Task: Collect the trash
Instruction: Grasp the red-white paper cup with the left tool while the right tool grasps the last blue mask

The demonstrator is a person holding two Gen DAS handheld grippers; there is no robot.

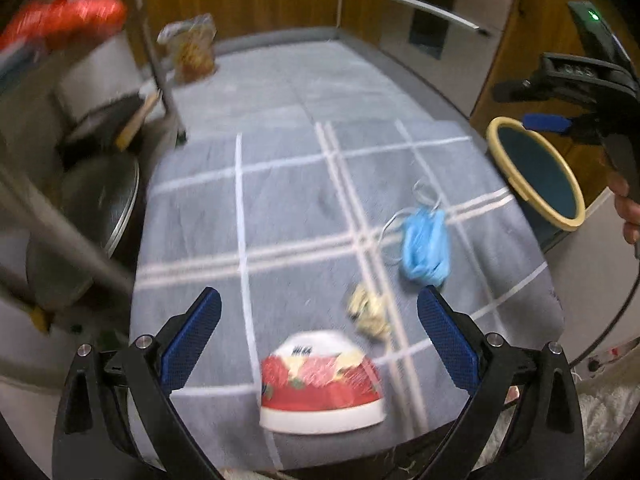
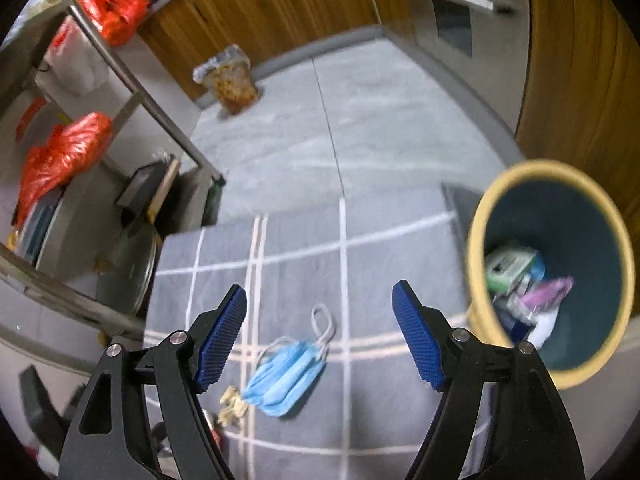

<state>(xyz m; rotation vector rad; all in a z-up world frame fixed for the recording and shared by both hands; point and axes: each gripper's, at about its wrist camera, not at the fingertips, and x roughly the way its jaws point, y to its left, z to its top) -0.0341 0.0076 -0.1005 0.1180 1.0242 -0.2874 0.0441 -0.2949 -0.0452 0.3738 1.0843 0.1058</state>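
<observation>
On the grey checked cloth (image 1: 280, 208) lie a red and white paper bowl (image 1: 320, 384) turned upside down, a crumpled yellowish scrap (image 1: 370, 312) and a blue face mask (image 1: 424, 244). My left gripper (image 1: 320, 336) is open and empty, just above the bowl. In the right wrist view my right gripper (image 2: 320, 332) is open and empty above the mask (image 2: 284, 376); the scrap (image 2: 232, 400) lies left of it. A dark bin with a yellow rim (image 2: 552, 264) stands at the right and holds several wrappers. The bin (image 1: 536, 176) and right gripper (image 1: 544, 122) also show in the left view.
A metal shelf rack (image 2: 132, 80) with red plastic bags (image 2: 64, 156) and pans stands on the left. A clear bag of food (image 2: 232, 76) sits on the grey floor by wooden cabinets (image 2: 260, 4). An oven front (image 1: 436, 28) is at the back right.
</observation>
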